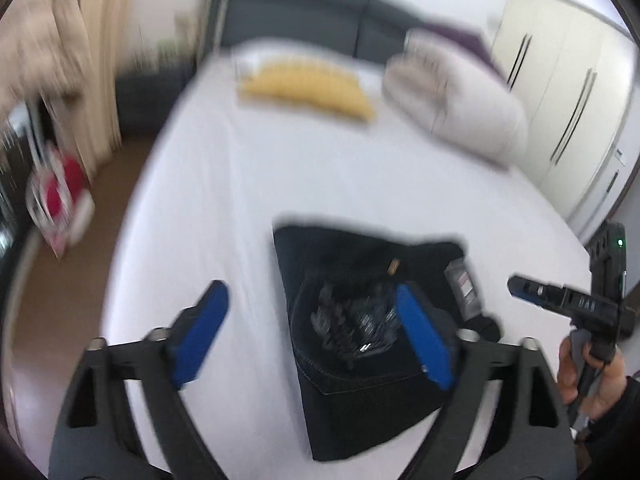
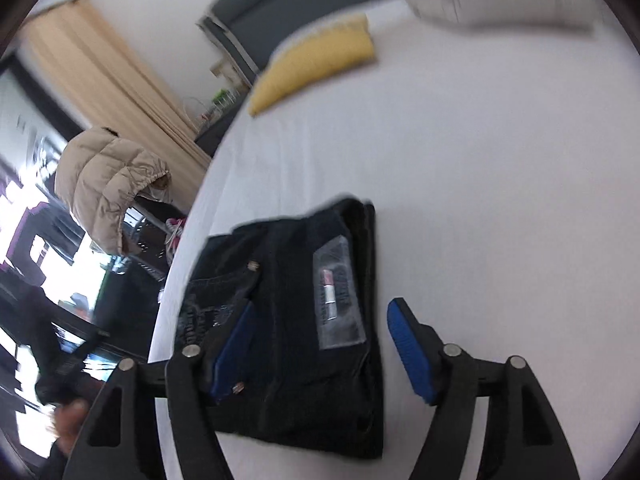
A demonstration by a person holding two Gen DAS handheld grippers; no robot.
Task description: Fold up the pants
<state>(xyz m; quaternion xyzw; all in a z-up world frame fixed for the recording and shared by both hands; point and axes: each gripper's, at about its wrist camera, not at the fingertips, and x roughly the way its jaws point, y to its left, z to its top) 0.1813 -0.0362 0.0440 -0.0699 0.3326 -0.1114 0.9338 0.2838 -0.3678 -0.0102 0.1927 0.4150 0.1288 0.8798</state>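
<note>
Both grippers (image 1: 310,336) (image 2: 320,352) gaping, empty, over folded pants (image 2: 288,320), label (image 2: 338,292) blurred unreadable

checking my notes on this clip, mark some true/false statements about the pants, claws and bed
1. The dark denim pants lie folded in a compact stack on the white bed sheet. True.
2. The left claw is clamped on the pants. False: its blue pads are spread apart, gripping nothing.
3. The right claw is open. True.
4. The yellow pillow lies on top of the pants. False: it lies far off, near the grey headboard.
</note>
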